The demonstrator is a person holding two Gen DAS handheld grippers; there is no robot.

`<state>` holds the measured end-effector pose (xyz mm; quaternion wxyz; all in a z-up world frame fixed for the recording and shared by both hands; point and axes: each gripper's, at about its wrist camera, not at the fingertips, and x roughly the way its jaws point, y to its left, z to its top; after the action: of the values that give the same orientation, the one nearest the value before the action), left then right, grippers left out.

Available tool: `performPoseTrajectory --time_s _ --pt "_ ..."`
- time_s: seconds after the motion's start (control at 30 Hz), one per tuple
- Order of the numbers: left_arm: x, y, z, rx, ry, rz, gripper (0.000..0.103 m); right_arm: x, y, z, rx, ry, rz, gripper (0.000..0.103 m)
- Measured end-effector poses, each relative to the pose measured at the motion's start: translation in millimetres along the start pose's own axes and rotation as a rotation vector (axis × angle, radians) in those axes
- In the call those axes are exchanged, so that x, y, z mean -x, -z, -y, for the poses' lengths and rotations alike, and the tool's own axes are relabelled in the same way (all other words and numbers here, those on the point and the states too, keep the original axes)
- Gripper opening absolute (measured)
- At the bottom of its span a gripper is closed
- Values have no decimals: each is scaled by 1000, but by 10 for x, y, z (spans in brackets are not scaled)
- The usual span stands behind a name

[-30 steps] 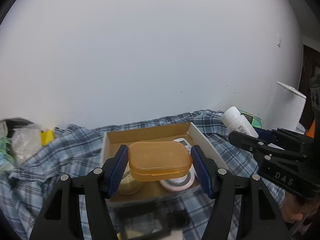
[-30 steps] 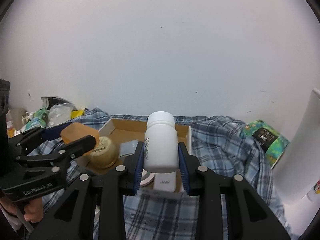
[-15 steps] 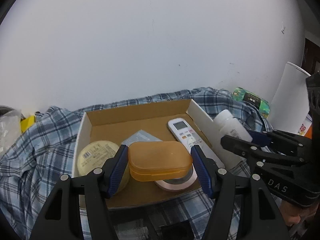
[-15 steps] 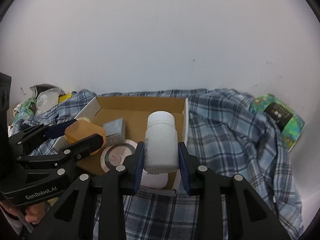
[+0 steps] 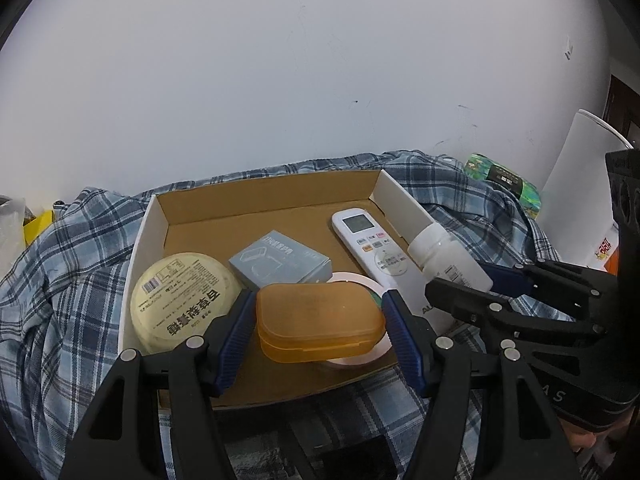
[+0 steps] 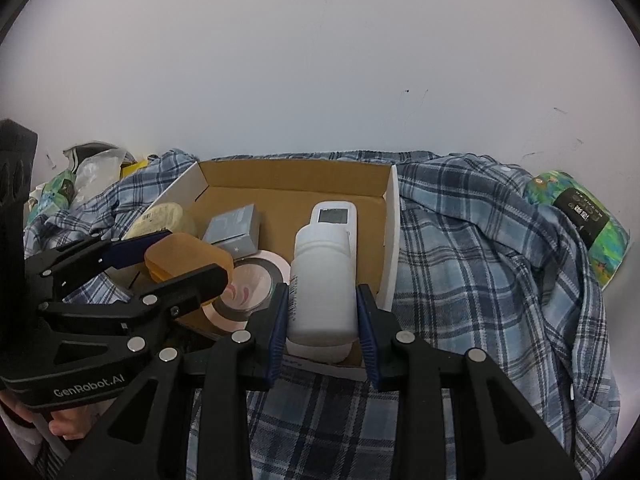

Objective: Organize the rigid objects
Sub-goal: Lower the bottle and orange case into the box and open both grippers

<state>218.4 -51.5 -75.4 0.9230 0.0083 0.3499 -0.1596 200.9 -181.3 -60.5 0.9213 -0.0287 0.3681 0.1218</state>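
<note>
A translucent orange lidded box point(image 5: 320, 320) sits between the blue pads of my left gripper point(image 5: 318, 312), whose jaws are opening while the pads still touch its ends. It hangs just over the front of an open cardboard box point(image 5: 272, 188), above a pink tape roll point(image 5: 354, 278). My right gripper point(image 6: 322, 300) is shut on a white plastic bottle point(image 6: 322, 272), upright over the box's front right corner near the white remote point(image 6: 334, 214). Each gripper shows in the other's view, side by side.
Inside the cardboard box lie a round cream tin point(image 5: 180, 296), a small grey carton point(image 5: 280, 260), the remote and the tape roll. A blue plaid shirt point(image 6: 480, 260) covers the surface around it. A green packet point(image 6: 580, 216) lies right, plastic bags point(image 6: 92, 168) left, a white wall behind.
Both grippers have sunk and tipped downward toward the cardboard box, each still carrying its object. The box's contents now fill more of both views.
</note>
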Motion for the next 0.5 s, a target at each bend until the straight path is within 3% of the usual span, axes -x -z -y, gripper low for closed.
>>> performPoseTrajectory --time_s 0.07,0.23,0.5 --pt "11 -2 -9 6 -2 5 76 -12 9 1 1 5 -4 32" --pt "112 -32 -39 21 -6 47 76 25 23 40 -9 -2 8 43" --pt "582 -159 -181 60 -17 150 76 342 -71 102 -31 17 101 44"
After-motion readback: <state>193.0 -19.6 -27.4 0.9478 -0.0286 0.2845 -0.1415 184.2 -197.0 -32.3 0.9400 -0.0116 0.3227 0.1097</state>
